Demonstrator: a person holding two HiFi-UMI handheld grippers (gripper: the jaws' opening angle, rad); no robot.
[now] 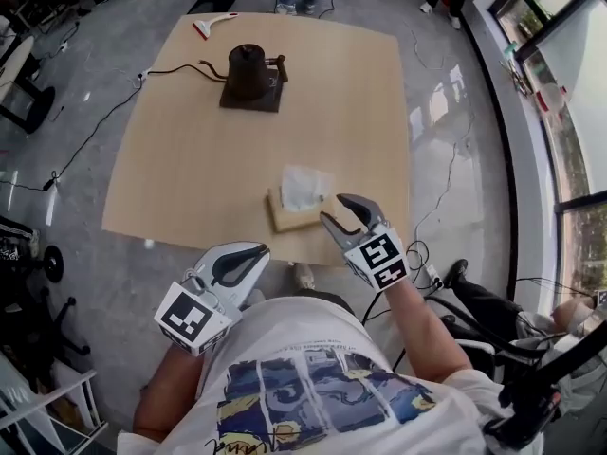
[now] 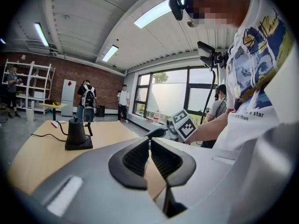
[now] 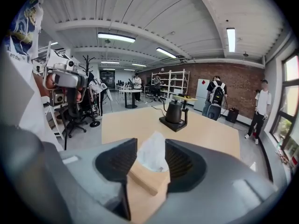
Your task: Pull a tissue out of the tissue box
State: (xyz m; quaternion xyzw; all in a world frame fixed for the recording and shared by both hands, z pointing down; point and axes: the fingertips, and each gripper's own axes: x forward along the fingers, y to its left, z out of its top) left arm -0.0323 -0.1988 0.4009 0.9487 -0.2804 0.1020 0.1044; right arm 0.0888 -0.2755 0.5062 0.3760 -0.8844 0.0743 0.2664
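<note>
Open lab: brick wall (image 3: 229, 80), shelving (image 3: 174, 82)

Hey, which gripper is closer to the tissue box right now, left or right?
Right. The right gripper is just off the near right corner of the tissue box, jaws apart, aimed at the tissue. The left gripper is by the person's torso, short of the table.

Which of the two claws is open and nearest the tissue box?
The right gripper, jaws apart close to the tissue box; the left gripper is shut and farther back.
</note>
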